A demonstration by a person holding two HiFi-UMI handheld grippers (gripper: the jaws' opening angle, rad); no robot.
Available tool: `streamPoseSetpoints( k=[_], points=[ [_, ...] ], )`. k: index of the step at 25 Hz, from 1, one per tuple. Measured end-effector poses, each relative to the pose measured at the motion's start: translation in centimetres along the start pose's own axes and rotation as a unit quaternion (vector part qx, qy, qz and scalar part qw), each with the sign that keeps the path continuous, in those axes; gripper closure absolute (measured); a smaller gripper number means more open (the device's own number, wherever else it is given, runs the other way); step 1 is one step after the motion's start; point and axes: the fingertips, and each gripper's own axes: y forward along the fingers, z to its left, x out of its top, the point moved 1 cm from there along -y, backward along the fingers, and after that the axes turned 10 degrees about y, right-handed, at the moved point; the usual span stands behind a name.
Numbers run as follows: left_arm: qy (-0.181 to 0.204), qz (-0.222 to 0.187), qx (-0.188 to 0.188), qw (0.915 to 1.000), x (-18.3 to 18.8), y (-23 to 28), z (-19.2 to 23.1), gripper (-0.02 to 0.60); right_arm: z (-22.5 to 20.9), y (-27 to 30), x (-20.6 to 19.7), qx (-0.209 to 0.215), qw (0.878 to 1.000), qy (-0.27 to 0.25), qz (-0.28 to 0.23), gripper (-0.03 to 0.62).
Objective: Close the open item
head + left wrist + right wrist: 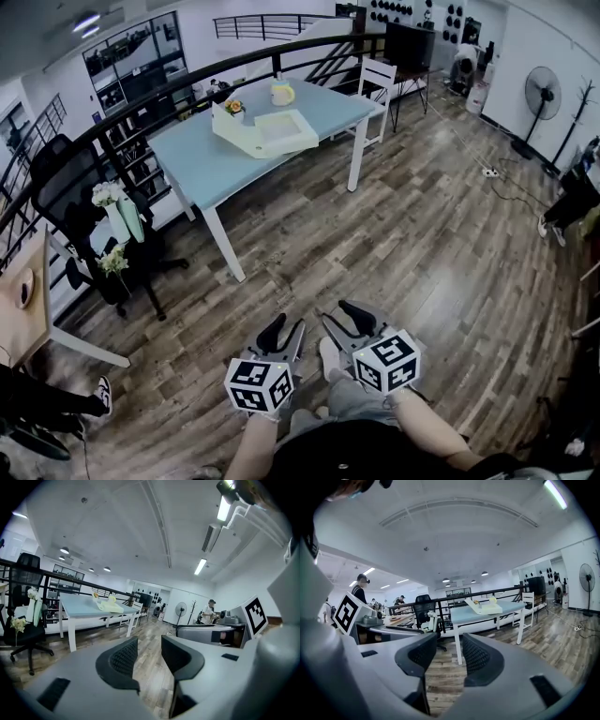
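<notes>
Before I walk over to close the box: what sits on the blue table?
An open white box, a yellowish cup behind it and small orange flowers by its raised lid. Whatever that lid covers is hidden.

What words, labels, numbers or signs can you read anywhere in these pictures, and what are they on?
No readable text in any view.
Left cube and right cube: black-and-white square marker patterns only, no letters or numbers.
Box on the table: no print shows.
Anything printed farther off is too small to read.
</notes>
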Motion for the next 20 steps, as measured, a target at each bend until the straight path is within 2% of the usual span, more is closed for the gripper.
streamPoseSetpoints(
  k=[8,12,20],
  points=[
    [0.002,-0.001,0.037,0.9993,1.8,5.6,5.5,0.42,-4.3,6.8,3.1,0.022,1.0,-0.011,-0.006,0.425],
    [-0.005,-0.009,0.046,0.9989,4.1,9.9,8.1,0.419,-6.8,10.7,6.0,0.043,0.999,-0.016,-0.007,0.425],
    [0.009,-0.029,0.058,0.9978,8.9,18.9,12.2,0.419,-13.6,17.3,12.3,0.065,0.997,-0.023,-0.022,0.427]
  ],
)
